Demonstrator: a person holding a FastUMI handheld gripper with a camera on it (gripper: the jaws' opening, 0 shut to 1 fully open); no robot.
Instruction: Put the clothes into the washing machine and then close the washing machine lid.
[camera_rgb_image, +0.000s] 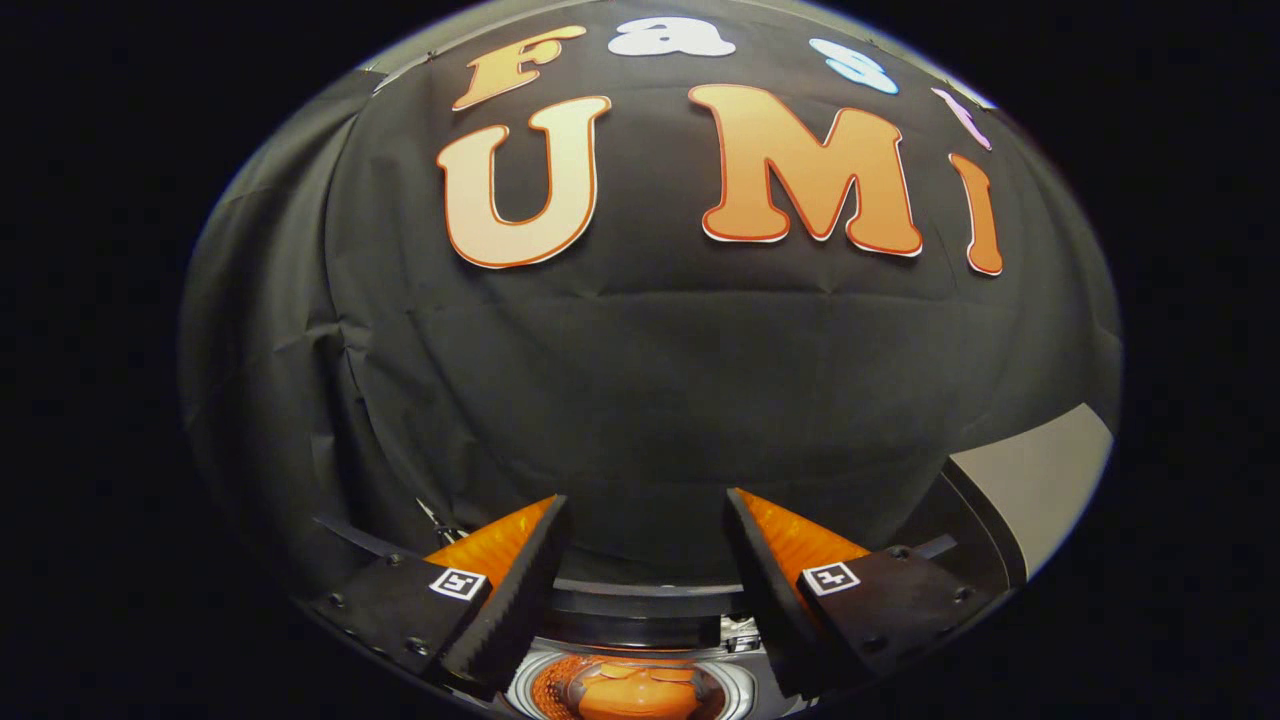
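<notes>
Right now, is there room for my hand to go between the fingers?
Yes. The fingers stand apart with nothing between them, just black cloth wall beyond. Lower down it gets crowded: the washing machine's opening shows something orange inside, right under the gap.

Black cloth wall with a pale panel beside it.

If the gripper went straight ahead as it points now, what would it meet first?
Probably the black cloth wall: the open gripper, jaws apart and empty, aims at it, above the washing machine. Depth is unclear.
</notes>
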